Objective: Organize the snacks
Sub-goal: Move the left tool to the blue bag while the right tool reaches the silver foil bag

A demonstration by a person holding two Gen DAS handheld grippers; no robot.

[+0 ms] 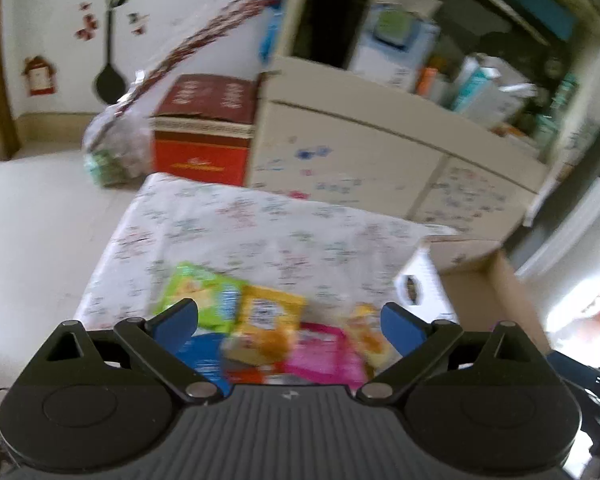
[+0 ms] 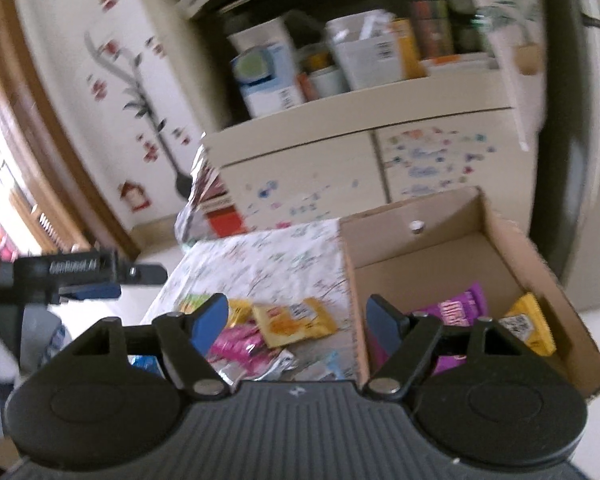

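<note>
Both grippers hang over the snack pile with nothing between their blue pads. Seen from the left wrist, the left gripper (image 1: 290, 322) has its jaws spread wide and empty, tilted down toward the loose packets on the table (image 1: 260, 232), which wears a flowered cloth. That wide spread suits a flat, crinkly packet better than a narrow pinch would. Just beyond its fingers lie a green packet (image 1: 198, 292), a yellow packet (image 1: 266, 320) and a pink packet (image 1: 324, 354), overlapping each other in a heap; blur hides their edges, so I cannot tell which one lies uppermost.

From the right wrist, the right gripper (image 2: 296, 322) also stands apart and empty, straddling the near wall of the cardboard box (image 2: 432, 248), one finger on the table side, the other over the inside. Within the box a purple packet (image 2: 462, 310) and a yellow packet with a code label (image 2: 526, 326) rest flat against the near floor, well apart from the heap. The box sits hard against the table's edge, presumably so packets need only a short carry.

Judging by the two packets boxed and several still loose, sorting is under way but far from finished, and the next pick probably comes from the heap.
</note>
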